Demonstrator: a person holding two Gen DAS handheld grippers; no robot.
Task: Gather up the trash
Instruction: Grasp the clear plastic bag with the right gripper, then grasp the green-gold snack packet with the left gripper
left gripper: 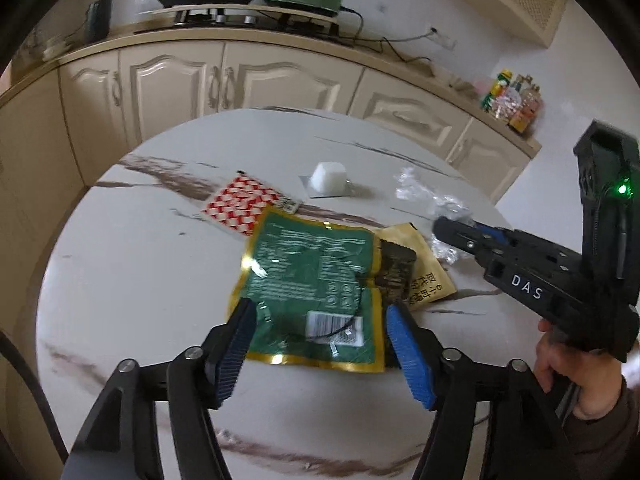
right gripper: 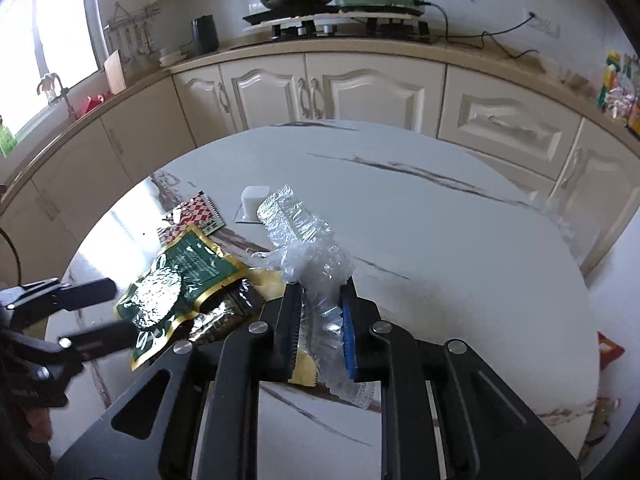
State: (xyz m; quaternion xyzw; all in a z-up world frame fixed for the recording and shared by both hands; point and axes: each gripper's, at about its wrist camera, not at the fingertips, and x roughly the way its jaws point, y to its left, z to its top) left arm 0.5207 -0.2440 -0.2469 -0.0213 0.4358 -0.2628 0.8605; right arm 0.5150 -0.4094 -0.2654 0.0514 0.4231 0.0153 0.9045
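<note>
Green pouch (left gripper: 310, 292) lies between released left tongs (left gripper: 320, 350); brown sachet (left gripper: 420, 268) underneath, checked packet (left gripper: 240, 208) behind. Right tongs (right gripper: 320, 320) clenched on plastic wrap (right gripper: 308, 256) above bench (right gripper: 440, 240).

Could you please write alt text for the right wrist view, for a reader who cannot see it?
The right gripper is shut on crumpled clear plastic above a white marble table. To its left lie a green pouch and a red checked wrapper, with the open left gripper beside the pouch.
</note>
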